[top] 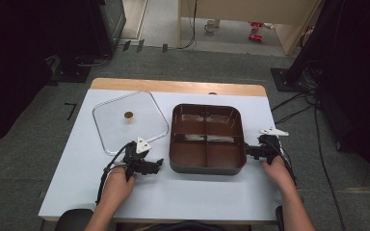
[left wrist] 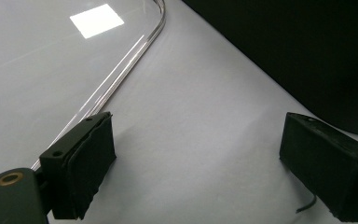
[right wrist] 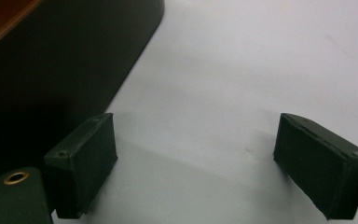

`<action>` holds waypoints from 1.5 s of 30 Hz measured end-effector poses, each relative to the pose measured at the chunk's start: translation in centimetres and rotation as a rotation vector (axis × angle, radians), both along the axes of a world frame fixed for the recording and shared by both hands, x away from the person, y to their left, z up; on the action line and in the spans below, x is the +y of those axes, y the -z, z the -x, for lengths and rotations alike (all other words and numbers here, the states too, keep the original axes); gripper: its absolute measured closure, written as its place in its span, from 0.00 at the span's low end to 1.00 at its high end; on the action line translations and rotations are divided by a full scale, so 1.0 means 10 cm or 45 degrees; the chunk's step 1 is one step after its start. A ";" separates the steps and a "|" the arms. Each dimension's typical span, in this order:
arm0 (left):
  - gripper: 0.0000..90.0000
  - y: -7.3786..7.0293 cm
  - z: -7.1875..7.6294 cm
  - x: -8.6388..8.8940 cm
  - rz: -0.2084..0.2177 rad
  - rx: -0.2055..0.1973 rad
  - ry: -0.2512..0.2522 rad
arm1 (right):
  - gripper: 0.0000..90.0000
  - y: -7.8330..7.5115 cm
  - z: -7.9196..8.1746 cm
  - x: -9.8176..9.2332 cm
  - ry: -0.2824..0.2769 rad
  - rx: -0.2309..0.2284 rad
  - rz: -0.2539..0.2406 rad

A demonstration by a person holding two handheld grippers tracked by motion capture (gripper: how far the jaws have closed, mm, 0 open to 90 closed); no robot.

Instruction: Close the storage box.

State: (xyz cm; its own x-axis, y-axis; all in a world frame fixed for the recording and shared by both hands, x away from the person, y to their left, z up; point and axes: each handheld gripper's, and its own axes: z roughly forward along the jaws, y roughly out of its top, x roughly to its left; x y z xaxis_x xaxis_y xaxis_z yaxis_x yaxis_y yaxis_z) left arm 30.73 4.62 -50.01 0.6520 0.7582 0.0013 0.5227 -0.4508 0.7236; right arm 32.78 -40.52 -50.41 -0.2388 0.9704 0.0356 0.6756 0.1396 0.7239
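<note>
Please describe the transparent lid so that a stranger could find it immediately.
On the white table, look left of the brown four-compartment tray. The lid lies flat there, just beyond the left tongs. Unlike the tray it is see-through, with a metal rim and a small gold knob.

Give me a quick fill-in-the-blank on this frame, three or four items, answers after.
1. The brown tray is divided into ____ compartments.
2. The glass lid lies on the table to the tray's ____.
3. The jaws of the left gripper stand ____, with bare table between them.
4. The right gripper holds ____.

Answers: four; left; open; nothing
</note>
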 end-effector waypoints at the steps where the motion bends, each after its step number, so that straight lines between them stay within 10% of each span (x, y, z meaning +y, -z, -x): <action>1: 0.11 0.00 0.00 0.00 -0.001 0.000 0.000 | 0.14 0.00 0.00 0.00 0.000 0.000 0.000; 45: 0.12 -0.02 -0.01 -0.02 -0.020 0.016 -0.011 | 0.14 0.00 0.00 0.00 0.000 0.000 0.001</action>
State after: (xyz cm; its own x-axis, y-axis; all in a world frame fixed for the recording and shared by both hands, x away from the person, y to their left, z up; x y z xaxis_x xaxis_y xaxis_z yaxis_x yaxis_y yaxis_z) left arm 30.80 4.39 -49.83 0.6458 0.7635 0.0050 0.5354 -0.4576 0.7099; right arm 32.78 -40.52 -50.41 -0.2388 0.9704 0.0349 0.6757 0.1402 0.7237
